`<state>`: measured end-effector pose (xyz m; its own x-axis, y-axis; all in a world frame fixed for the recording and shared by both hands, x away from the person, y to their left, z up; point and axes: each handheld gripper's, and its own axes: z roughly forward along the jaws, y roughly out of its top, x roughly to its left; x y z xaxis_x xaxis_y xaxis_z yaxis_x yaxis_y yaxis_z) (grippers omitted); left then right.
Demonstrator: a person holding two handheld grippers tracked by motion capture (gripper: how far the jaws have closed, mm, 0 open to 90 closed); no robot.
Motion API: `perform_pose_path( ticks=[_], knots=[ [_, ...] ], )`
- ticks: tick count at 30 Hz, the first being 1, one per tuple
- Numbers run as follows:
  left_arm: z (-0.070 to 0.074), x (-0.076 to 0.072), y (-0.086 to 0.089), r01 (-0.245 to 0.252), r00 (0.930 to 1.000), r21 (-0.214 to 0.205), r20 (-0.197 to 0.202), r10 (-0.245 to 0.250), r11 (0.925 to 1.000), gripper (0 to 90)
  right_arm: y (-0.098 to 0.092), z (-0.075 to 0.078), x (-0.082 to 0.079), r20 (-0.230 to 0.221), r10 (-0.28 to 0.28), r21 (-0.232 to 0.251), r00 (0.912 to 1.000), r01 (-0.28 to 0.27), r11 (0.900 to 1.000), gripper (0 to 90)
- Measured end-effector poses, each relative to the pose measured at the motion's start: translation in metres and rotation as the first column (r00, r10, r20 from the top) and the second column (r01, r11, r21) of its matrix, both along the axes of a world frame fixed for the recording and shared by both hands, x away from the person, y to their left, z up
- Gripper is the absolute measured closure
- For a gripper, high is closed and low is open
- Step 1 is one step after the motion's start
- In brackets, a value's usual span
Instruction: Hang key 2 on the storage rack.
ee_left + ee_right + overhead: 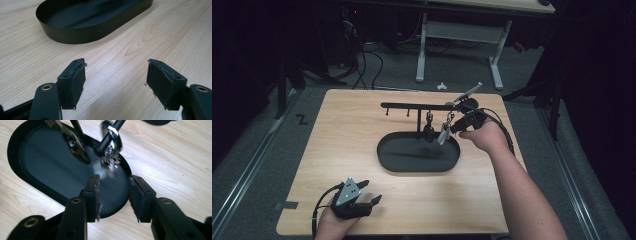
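Pale wooden tabletop (362,125): at seven o'clock the left hand-held gripper (368,192) idles, jaws wide. Past the black oval metal tray (387,160), the right hand-held gripper (112,192), half-open and holding nothing, faces a blurred silver keyring (112,147), seemingly hanging from the black hook rack (412,106) at one o'clock.

Black left gripper (371,191) — grey three-cornered top plate, brass-ringed screw holes, frayed pads (75,83) — trails a black cable.
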<state>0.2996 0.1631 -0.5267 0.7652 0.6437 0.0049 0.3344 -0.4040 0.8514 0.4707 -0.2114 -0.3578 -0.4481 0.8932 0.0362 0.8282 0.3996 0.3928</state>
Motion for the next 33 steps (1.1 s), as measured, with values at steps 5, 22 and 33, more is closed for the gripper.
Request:
perform_pose_path(
  ticks=[5,22,33],
  knots=[
    [0.0,0.0,0.0,0.003,1.0,0.002,-0.003,-0.003,1.0,31.5,-0.002,-0.005,-0.005,0.018,-0.01,0.018,0.9998,0.01,0.9998,54.6],
    [-0.001,0.0,-0.004,0.011,0.9999,0.01,-0.011,-0.011,0.9999,31.4,-0.029,-0.055,-0.051,0.104,-0.023,0.085,0.9943,0.014,0.9963,44.1],
    [-0.002,0.0,-0.007,0.017,0.9998,0.023,-0.01,-0.017,0.9996,31.4,-0.045,-0.104,-0.115,0.268,-0.012,0.105,0.9633,-0.017,0.9943,41.3]
  ],
)
